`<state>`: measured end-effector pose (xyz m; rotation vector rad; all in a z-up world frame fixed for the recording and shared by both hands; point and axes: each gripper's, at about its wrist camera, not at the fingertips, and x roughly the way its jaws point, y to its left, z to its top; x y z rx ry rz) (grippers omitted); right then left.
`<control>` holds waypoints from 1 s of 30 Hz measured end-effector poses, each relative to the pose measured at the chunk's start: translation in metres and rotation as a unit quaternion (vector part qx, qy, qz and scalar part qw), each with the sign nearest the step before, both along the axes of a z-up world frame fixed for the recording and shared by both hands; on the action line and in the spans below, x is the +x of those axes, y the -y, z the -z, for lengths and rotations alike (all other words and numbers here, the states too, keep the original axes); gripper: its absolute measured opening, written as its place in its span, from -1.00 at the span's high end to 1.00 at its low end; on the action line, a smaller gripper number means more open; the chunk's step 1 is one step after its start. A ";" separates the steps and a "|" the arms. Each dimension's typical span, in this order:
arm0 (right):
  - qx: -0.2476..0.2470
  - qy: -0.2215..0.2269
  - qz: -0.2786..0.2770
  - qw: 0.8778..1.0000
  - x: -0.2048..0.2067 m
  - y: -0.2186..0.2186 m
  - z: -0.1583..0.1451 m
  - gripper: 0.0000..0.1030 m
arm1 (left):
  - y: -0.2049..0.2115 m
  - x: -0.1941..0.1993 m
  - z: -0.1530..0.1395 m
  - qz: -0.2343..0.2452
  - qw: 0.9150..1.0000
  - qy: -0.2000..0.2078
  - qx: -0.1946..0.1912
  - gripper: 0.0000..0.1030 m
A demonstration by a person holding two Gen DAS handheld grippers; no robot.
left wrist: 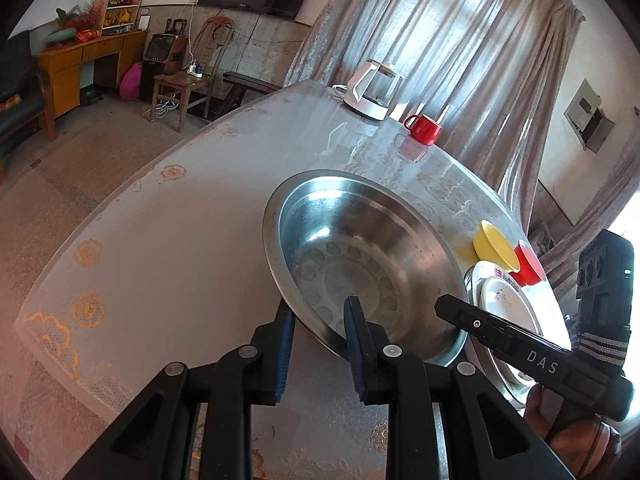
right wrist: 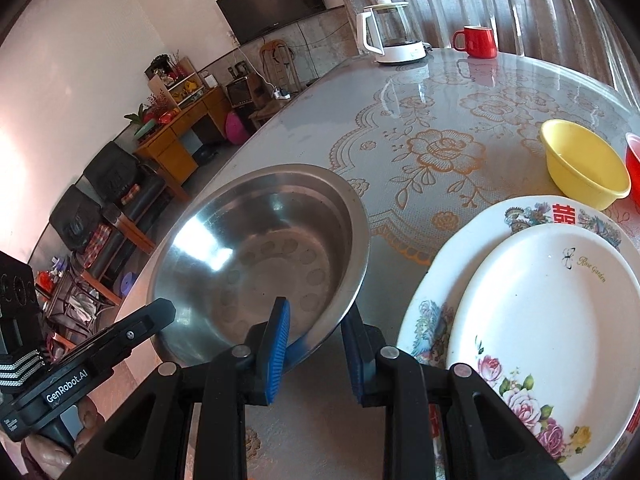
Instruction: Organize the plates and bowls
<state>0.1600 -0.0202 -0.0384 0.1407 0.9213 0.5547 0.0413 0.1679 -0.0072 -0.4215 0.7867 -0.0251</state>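
Observation:
A large steel bowl (left wrist: 360,256) (right wrist: 264,256) is tilted above the table, held by its near rim from both sides. My left gripper (left wrist: 320,320) has its jaws around the bowl's near left rim, one finger inside and one outside. My right gripper (right wrist: 316,328) straddles the near right rim the same way. A small white plate (right wrist: 552,308) lies stacked on a larger floral plate (right wrist: 448,276) to the right, also in the left wrist view (left wrist: 504,300). A yellow bowl (right wrist: 580,164) (left wrist: 494,246) and a red bowl (left wrist: 528,264) (right wrist: 633,160) stand behind them.
A white electric kettle (right wrist: 390,32) (left wrist: 370,90) and a red mug (right wrist: 478,42) (left wrist: 424,128) stand at the far table edge by the curtain. The table (left wrist: 180,240) has a lace cloth under glass. Chairs and a desk stand beyond the left edge.

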 end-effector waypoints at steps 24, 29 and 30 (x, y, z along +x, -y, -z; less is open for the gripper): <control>0.068 0.024 0.018 0.997 -0.010 0.042 -0.021 0.39 | 0.007 -0.001 -0.035 -0.034 0.997 0.051 0.052 0.18; 0.093 0.033 0.069 0.993 -0.002 0.084 -0.030 0.39 | 0.041 0.017 -0.045 0.017 0.996 0.060 0.059 0.09; 0.097 0.032 0.081 0.991 0.000 0.093 -0.031 0.39 | 0.049 0.023 -0.047 0.030 0.996 0.059 0.060 0.09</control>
